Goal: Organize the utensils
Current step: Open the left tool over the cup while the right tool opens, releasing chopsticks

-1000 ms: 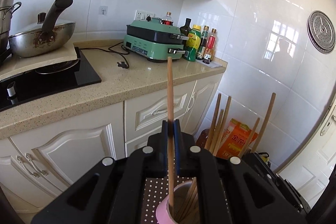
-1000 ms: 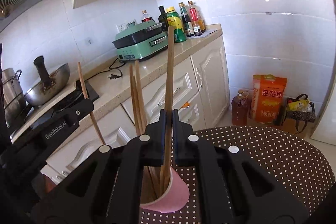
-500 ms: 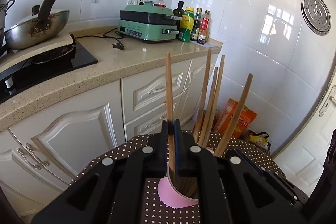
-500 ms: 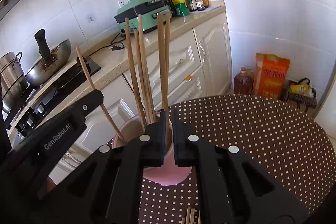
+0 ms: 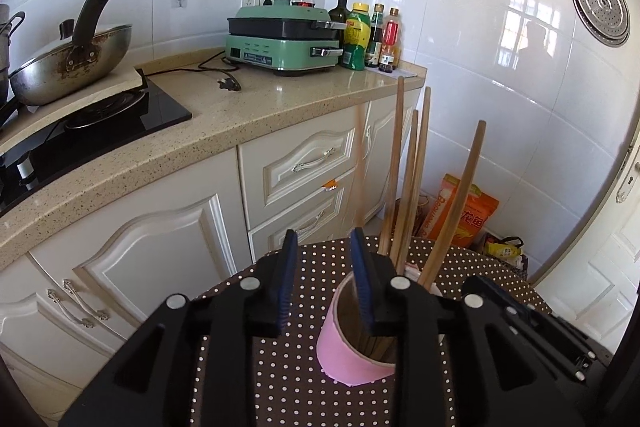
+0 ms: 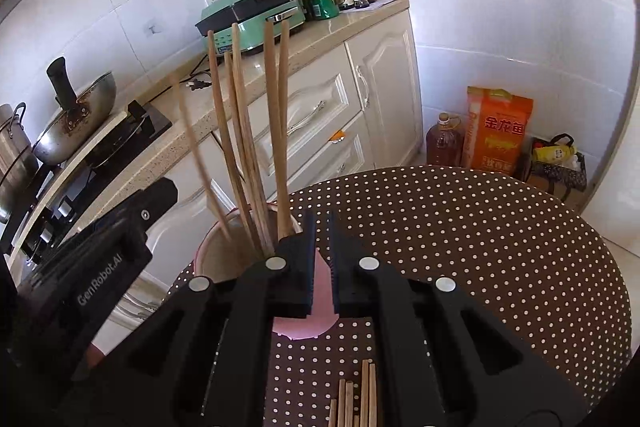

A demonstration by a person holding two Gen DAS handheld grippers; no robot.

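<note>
A pink cup (image 5: 348, 347) stands on the brown polka-dot table (image 6: 480, 247) with several wooden chopsticks (image 5: 404, 179) upright in it. My left gripper (image 5: 323, 239) hovers just over the cup's near rim. Its jaws are opening, and a blurred chopstick (image 5: 358, 167) slips free between them toward the cup. My right gripper (image 6: 321, 223) is at the cup (image 6: 224, 259) from the other side, jaws shut with nothing between them. The chopsticks (image 6: 256, 147) stand just left of it. The left gripper's body (image 6: 100, 259) shows at the lower left of the right wrist view.
Several loose chopsticks (image 6: 356, 403) lie on the table beneath my right gripper. Beyond the table runs a counter (image 5: 240, 115) with a green electric cooker (image 5: 284, 43), bottles (image 5: 368, 39), a wok (image 5: 72, 63) and white cabinets (image 5: 160, 247). An orange bag (image 6: 496, 131) sits on the floor.
The left jaws have parted and let go of their chopstick, which now slides down, blurred. The right gripper's chopstick now stands in the cup, left of its jaws. Both grippers sank toward the cup.
</note>
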